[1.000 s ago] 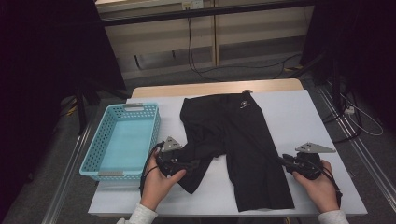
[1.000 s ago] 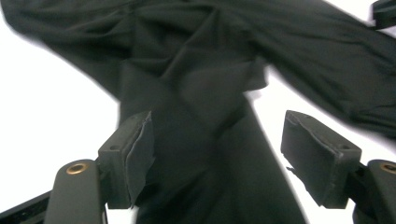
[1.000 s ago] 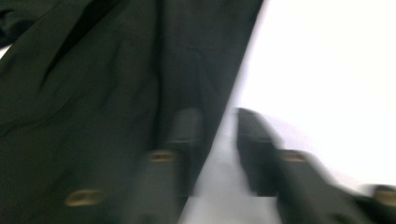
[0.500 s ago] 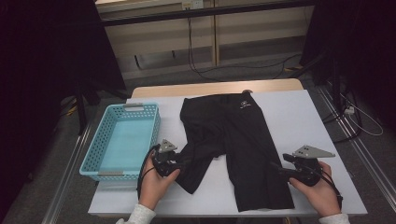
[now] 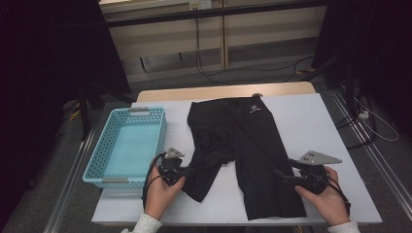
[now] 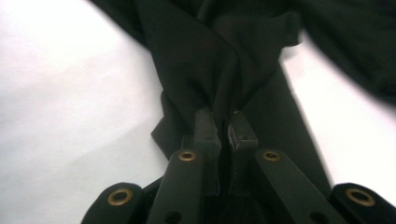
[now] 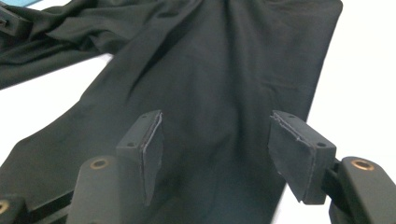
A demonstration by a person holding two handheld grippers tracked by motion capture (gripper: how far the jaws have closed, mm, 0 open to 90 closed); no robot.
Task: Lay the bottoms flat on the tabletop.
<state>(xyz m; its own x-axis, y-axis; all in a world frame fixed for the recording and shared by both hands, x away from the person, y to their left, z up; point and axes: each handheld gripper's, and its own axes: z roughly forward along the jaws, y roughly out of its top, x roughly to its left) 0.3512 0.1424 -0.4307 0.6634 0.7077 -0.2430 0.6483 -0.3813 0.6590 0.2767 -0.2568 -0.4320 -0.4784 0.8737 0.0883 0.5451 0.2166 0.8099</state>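
Note:
Black shorts (image 5: 248,145) lie flat on the white table (image 5: 311,121), waistband at the far side. My left gripper (image 5: 187,171) is at the bunched left leg, and its jaws have just been closing. In the left gripper view the left gripper (image 6: 224,123) is shut on a raised fold of the shorts (image 6: 196,60). My right gripper (image 5: 283,174) hovers at the outer edge of the right leg. Its jaws have just been opening. In the right gripper view the right gripper (image 7: 217,135) stands open, with the shorts (image 7: 224,60) lying flat beneath and nothing pinched.
A light blue plastic basket (image 5: 162,136) stands at the table's left edge, close to my left hand. Bare white tabletop lies to the right of the shorts and along the front edge. Cables run across the floor beyond the table.
My left gripper's jaws closed onto a fold of the left leg. My right gripper's jaws spread wider and the hand rose slightly over the right leg.

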